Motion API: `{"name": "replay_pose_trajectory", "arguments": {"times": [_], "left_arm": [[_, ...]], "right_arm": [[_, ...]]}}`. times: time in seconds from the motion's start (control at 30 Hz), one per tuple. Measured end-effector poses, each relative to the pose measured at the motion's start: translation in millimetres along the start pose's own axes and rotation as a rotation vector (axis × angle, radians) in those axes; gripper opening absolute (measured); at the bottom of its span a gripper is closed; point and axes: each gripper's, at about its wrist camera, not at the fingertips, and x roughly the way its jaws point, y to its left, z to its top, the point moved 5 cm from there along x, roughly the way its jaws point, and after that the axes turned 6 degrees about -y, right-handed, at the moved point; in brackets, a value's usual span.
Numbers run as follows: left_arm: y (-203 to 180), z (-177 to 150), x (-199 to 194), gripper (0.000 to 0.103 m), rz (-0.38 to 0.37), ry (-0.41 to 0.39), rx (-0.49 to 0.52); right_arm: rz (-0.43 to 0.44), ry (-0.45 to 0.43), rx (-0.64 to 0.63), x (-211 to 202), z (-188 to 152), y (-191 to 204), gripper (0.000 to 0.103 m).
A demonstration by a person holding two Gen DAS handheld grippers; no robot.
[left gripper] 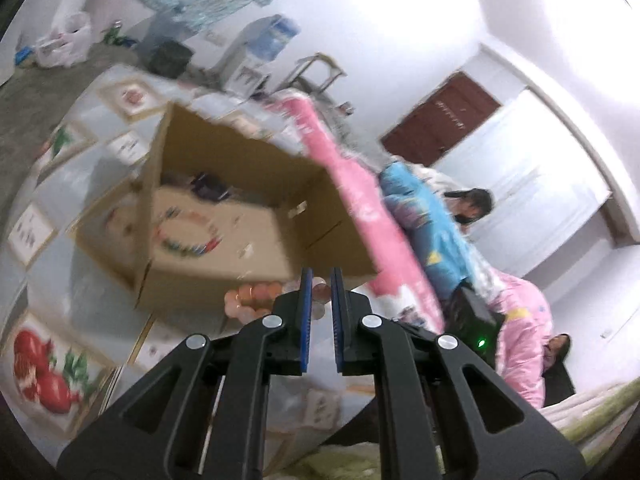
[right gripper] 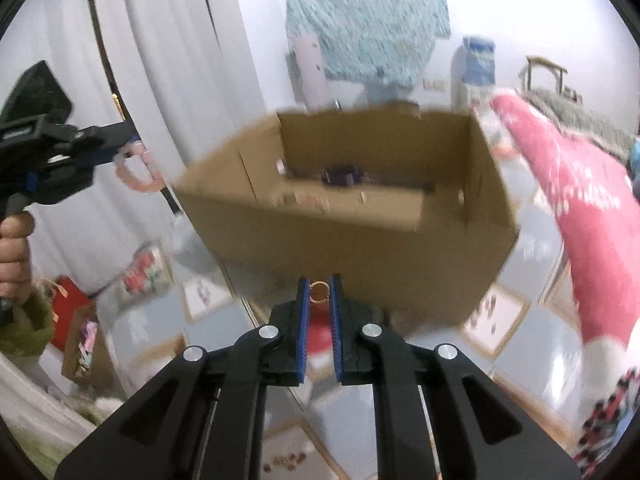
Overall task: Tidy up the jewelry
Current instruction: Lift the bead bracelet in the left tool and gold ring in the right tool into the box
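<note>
An open cardboard box (left gripper: 224,280) (right gripper: 340,240) stands on the tablecloth in front of both grippers. Inside it lie a ring of coloured beads (left gripper: 188,236) and a dark purple item (left gripper: 208,188) (right gripper: 340,176). My left gripper (left gripper: 319,280) is shut on a pink bead bracelet (left gripper: 248,300), which hangs in the air left of the box. The right wrist view shows that gripper (right gripper: 128,148) with the bracelet (right gripper: 136,176) dangling from its tips. My right gripper (right gripper: 319,284) is shut on a small gold ring (right gripper: 319,292), just before the box's near wall.
The table wears a grey cloth with framed fruit pictures (left gripper: 40,368) (right gripper: 496,320). A pink quilt (left gripper: 360,200) (right gripper: 580,200) lies right of the box. Two people in blue (left gripper: 432,232) and pink (left gripper: 520,320) jackets are at the right. A hand (right gripper: 12,248) holds the left gripper.
</note>
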Motion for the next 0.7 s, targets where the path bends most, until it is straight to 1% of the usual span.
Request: {"name": "replay_pose_trajectory", "arguments": {"times": [0.07,0.13,0.2,0.27,0.3,0.37,0.43,0.53,0.63,0.7], "left_arm": [[-14.2,18.6,7.1,0.008,-0.031,-0.018,0.033],[-25.0,29.2,15.7,0.008,-0.014,-0.029,0.087],[-31.4,36.6,37.3,0.008,0.022,-0.015,0.136],[-30.6,36.3,64.8,0.008,0.081,0.022,0.179],[-27.5,32.4,81.0,0.008,0.134,0.046,0.21],[-16.9,24.1,109.9,0.008,0.226,0.104,0.253],[-2.6,12.5,137.6,0.008,0.289,0.175,0.265],[22.8,-0.3,155.8,0.008,0.342,0.244,0.235],[37.7,-6.2,157.1,0.011,0.364,0.259,0.202],[39.6,-6.1,154.2,0.027,0.356,0.244,0.195]], "right_arm": [[0.019,-0.042,-0.007,-5.9,19.1,-0.3,0.01],[0.035,-0.08,-0.011,-7.8,40.5,-4.5,0.01],[0.026,-0.097,-0.024,-3.3,56.1,-12.7,0.01],[0.006,-0.073,-0.039,11.4,65.8,-17.8,0.01],[-0.005,-0.047,-0.036,22.4,67.9,-24.9,0.01],[-0.015,0.02,-0.021,41.6,67.3,-34.2,0.01],[-0.042,0.094,0.005,61.8,62.0,-44.7,0.01],[-0.069,0.172,0.023,79.7,52.0,-54.9,0.011],[-0.069,0.173,0.042,79.8,49.0,-59.1,0.011],[-0.071,0.159,0.059,76.2,48.9,-63.5,0.011]]}}
